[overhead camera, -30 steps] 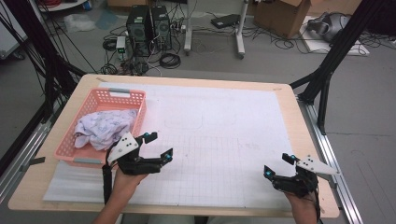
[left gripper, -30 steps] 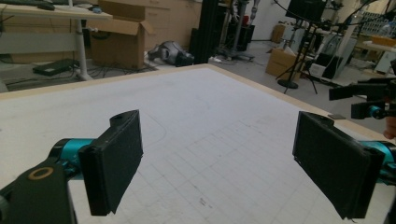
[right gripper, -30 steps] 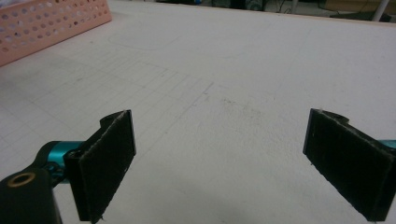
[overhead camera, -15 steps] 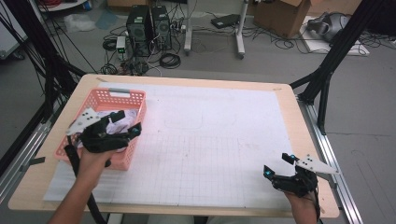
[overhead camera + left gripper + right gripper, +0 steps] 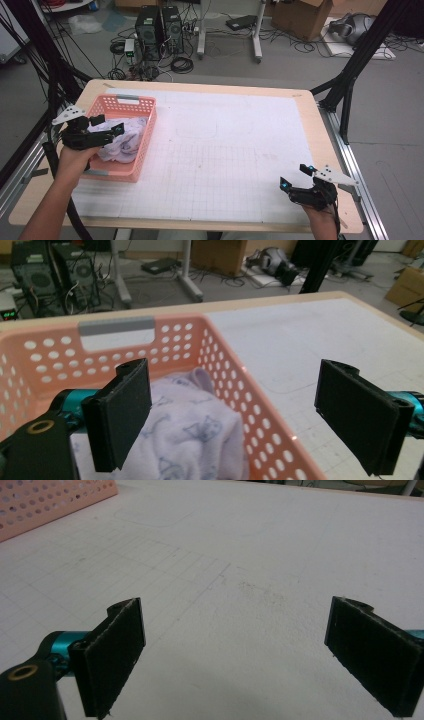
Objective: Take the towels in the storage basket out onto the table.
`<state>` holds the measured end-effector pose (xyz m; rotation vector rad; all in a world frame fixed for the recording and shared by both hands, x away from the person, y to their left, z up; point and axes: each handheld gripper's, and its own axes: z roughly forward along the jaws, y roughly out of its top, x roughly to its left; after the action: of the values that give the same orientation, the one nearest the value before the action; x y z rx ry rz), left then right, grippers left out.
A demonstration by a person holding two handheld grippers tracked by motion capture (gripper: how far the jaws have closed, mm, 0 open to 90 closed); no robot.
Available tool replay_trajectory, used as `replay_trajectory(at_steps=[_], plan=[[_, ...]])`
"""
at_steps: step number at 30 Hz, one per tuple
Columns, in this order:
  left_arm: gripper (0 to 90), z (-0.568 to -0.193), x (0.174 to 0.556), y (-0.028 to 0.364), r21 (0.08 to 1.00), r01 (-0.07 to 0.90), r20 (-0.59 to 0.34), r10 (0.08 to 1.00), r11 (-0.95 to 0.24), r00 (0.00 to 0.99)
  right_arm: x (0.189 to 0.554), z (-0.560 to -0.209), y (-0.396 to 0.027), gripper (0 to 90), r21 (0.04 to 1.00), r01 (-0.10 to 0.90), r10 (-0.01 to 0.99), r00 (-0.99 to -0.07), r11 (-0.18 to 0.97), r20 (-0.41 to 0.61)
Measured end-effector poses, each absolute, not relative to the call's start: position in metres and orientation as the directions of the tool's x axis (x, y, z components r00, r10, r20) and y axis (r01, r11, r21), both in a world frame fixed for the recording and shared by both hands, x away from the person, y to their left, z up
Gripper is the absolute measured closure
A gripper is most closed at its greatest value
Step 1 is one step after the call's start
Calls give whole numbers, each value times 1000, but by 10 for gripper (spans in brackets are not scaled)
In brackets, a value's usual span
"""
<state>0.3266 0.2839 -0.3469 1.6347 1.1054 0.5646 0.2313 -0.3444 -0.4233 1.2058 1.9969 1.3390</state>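
Flat white gridded table bearing a perforated pink plastic basket at its left edge; inside lies a soft, crumpled pale printed cloth. Left gripper hovers over the cloth, jaws spread, grasping nothing; right gripper likewise released above bare table.

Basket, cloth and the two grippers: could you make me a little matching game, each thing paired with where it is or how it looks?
Things:
1. basket
2. cloth
3. left gripper
4. right gripper

Descriptions:
A. pale and crumpled, lying inside the basket
B. pink, perforated, at the table's left side
C. jaws open, low over the bare white mat near the right front corner
D. jaws open, above the basket

Pairs: 1-B, 2-A, 3-D, 4-C
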Motion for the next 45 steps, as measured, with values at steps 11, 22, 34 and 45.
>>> replay_trajectory(at_steps=[11, 22, 34, 45], plan=[[156, -374, 356, 290, 841, 521, -94, 912, -142, 400, 231, -425, -345, 78, 890, 426, 846, -524, 162, 97], [110, -401, 377, 288, 712, 672, -77, 928, -204, 364, 232, -426, -345, 78, 885, 433, 842, -531, 171, 97], [27, -415, 387, 285, 626, 749, -135, 916, -216, 377, 231, -427, -346, 78, 883, 437, 843, -529, 170, 99], [17, -420, 392, 270, 588, 758, -60, 920, -281, 388, 232, -426, -343, 78, 883, 433, 836, -540, 179, 95]])
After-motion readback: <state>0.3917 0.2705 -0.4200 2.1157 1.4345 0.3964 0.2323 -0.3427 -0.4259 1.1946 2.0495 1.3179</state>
